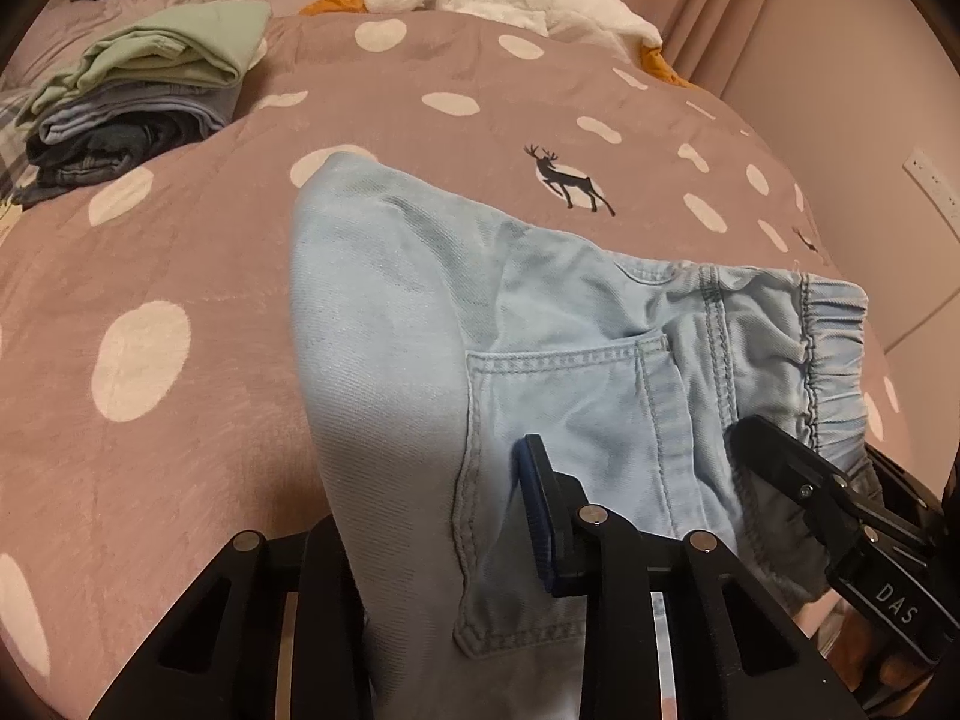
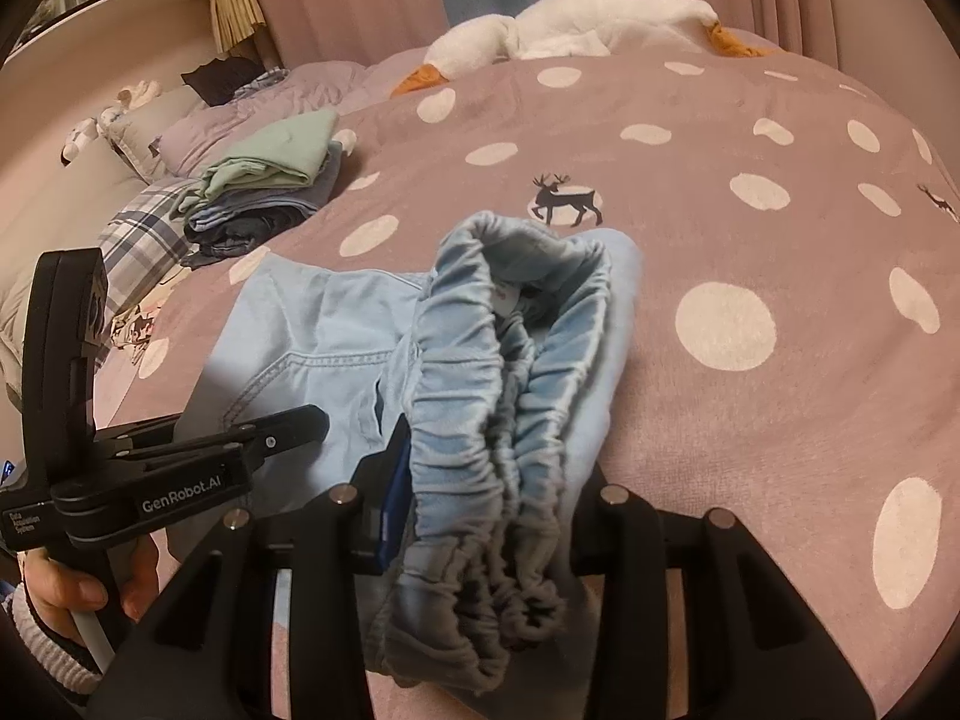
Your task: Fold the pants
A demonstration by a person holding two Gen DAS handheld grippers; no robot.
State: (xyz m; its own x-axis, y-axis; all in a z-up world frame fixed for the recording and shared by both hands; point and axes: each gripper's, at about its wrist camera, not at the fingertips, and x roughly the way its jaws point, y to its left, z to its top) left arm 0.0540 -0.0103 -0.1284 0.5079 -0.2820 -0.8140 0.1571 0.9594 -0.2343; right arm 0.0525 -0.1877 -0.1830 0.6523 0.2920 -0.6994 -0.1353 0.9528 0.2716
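Clamped hard, the right gripper [image 2: 480, 516] has both jaws pinching the bunched elastic waistband [image 2: 474, 420] of the light blue pants [image 1: 480, 324]. Left gripper [image 1: 444, 546] straddles the seat fabric beside the back pocket [image 1: 558, 468], jaws narrowed around the cloth, though whether they truly bite I cannot tell. Those pants lie on the near part of the spotted bedspread [image 1: 180, 252]. Farther back, a stack of folded clothes [image 1: 144, 96] sits by the bed's left edge, and a plush goose [image 2: 570, 24] lies along the far edge.
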